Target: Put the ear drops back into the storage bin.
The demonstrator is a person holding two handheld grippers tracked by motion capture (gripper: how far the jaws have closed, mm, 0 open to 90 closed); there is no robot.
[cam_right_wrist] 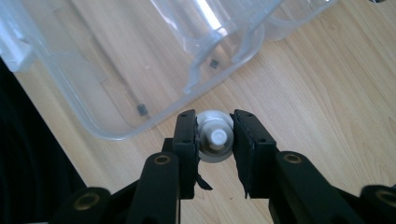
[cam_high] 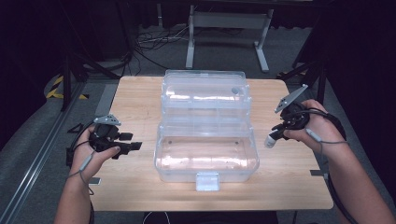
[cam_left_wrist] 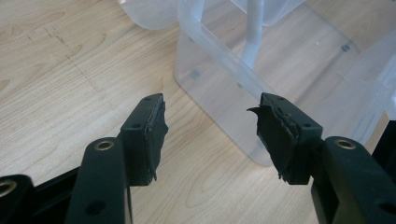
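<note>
Right of the clear box [cam_high: 205,140], above the counter [cam_high: 289,186]: right gripper [cam_right_wrist: 214,140] clamped on a small white tube [cam_right_wrist: 215,139]. Left of the box, left gripper [cam_left_wrist: 208,123] wide, empty. Carry level, lower gently inside the box, then release.

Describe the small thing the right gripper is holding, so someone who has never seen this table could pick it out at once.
Start at the clear plastic box standing open in the middle of the wooden table. Just off its right side, the right gripper is shut on a small white tube-like piece, round with a capped end in the right gripper view. It is the one opaque white item beside the see-through box.
</note>
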